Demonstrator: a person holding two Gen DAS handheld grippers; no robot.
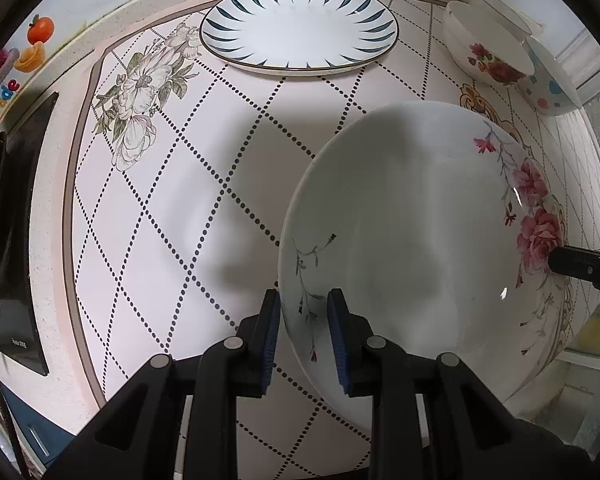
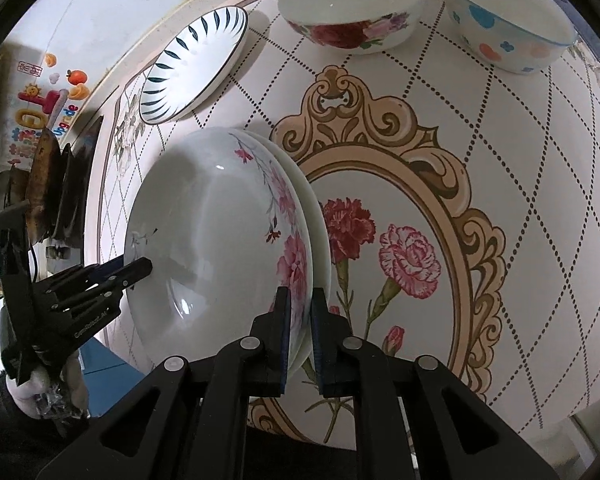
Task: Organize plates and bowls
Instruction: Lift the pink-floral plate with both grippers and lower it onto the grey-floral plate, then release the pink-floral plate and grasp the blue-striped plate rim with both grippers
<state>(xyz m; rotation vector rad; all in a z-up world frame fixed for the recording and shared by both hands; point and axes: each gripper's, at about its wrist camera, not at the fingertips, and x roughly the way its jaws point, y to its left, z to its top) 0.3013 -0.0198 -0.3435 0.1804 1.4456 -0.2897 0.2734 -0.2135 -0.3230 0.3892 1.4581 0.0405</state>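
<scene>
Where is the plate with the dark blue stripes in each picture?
Left wrist view: the blue-striped plate lies at the top middle, far from the left tool.
Right wrist view: the same plate is at the upper left, seen at a slant.
Shared landmark: the rose bowl, to the plate's right in both.
</scene>
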